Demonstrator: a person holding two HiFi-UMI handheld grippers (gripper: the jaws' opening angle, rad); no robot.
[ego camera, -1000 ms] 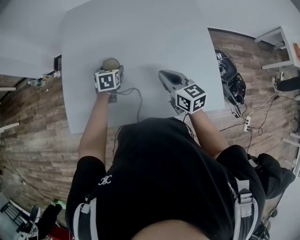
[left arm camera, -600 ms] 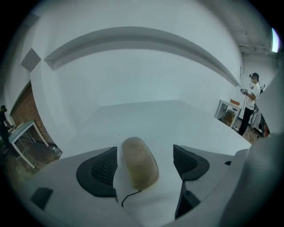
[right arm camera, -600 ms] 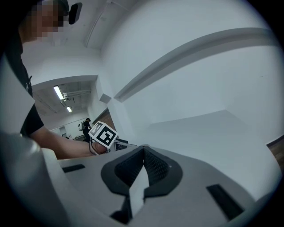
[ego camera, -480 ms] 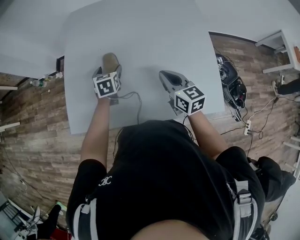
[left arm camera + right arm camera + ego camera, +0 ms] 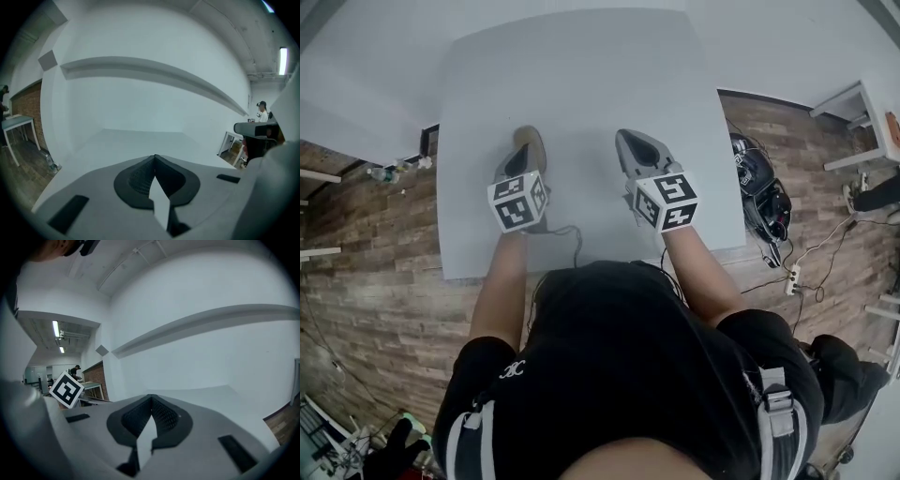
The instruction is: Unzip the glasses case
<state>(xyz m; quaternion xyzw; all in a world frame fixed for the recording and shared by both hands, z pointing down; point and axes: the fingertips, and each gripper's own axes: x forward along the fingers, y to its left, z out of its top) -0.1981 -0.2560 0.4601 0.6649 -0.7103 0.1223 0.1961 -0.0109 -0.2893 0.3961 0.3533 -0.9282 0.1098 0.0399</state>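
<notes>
A: Where is the glasses case to be found?

B: The glasses case (image 5: 528,141) is seen lying on the table (image 5: 581,84), in the table's left half, about midway between its far and near edges. Only the tan far end is shown in the head view. The rest is covered by the left gripper (image 5: 154,159), which is held over it. Whether the zip is open cannot be made out.

A: In what state is that gripper found?

B: Its jaws have just been closed. The pads are pressed together, and nothing is caught between them. In its own view only bare table top is shown ahead of the tips.

A: And the other one?

B: The right gripper (image 5: 151,399) is held over the table's right half. Its jaws are likewise brought together at the tips, and nothing is held.

A: What is seen further out?

B: A thin cable (image 5: 572,234) is laid on the table close to its near edge. Past the table's right edge, dark gear (image 5: 759,159) is set on the wooden floor (image 5: 366,244). A power strip (image 5: 788,281) lies further towards the table's near side.
</notes>
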